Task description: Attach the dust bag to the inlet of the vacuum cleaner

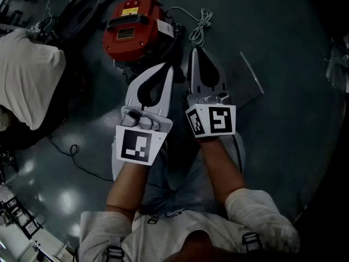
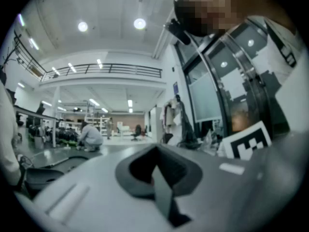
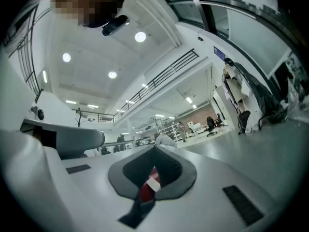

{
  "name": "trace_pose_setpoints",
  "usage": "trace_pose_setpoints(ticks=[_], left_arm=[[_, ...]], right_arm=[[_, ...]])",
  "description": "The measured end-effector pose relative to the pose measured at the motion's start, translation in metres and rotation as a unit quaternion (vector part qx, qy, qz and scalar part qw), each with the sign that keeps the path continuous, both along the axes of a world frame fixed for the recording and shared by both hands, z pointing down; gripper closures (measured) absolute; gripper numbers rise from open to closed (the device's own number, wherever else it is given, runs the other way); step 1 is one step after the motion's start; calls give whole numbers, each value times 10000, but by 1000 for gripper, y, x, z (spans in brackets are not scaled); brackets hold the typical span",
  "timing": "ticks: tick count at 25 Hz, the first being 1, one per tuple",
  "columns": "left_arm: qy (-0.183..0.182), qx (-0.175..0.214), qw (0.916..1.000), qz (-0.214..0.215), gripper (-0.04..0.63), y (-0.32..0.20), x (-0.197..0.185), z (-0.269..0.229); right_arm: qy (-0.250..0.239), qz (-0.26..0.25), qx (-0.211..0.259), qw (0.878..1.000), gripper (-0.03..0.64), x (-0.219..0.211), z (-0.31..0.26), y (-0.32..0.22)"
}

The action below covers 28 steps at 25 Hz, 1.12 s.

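The red vacuum cleaner (image 1: 132, 29) stands on the dark floor at the top of the head view, with a white cord (image 1: 200, 25) coiled beside it. A pale cloth bag-like bundle (image 1: 27, 83) lies at the left edge. A flat grey sheet (image 1: 246, 83) lies on the floor to the right. My left gripper (image 1: 166, 67) is shut and empty, its tip just below the vacuum. My right gripper (image 1: 197, 50) is shut too, alongside the vacuum's right side. In the right gripper view, red (image 3: 146, 190) shows through the gap behind the closed jaws (image 3: 155, 147). The left gripper view shows closed jaws (image 2: 155, 147) pointing level into the hall.
A black cable (image 1: 73, 149) runs across the floor at the left. A black round part (image 1: 79, 15) lies left of the vacuum. Racks and clutter (image 1: 16, 217) fill the lower left corner. A crouching person (image 2: 90, 137) is far off in the hall.
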<state>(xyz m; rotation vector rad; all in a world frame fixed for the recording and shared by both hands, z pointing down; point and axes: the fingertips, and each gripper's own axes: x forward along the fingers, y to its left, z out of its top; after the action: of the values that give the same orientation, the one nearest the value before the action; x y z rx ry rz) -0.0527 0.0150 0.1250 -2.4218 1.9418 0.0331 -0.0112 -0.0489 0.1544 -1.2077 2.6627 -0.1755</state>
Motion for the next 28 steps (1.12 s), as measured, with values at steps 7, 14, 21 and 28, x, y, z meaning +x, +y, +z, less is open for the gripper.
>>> trace_pose_setpoints(ticks=[7, 14, 21, 28], left_arm=[[179, -674, 9973, 244, 593, -23, -50, 15], [-216, -598, 9969, 469, 592, -56, -39, 42], [-287, -631, 9922, 1037, 592, -75, -21, 51], [-220, -1004, 9512, 2909, 591, -69, 68, 85]], right_arm=[[846, 357, -442, 9948, 606, -17, -15, -4], [1154, 130, 418, 9924, 606, -15, -25, -18], [1326, 297, 39, 9907, 606, 4, -4, -50], [2190, -439, -105, 9747, 604, 41, 42, -43]])
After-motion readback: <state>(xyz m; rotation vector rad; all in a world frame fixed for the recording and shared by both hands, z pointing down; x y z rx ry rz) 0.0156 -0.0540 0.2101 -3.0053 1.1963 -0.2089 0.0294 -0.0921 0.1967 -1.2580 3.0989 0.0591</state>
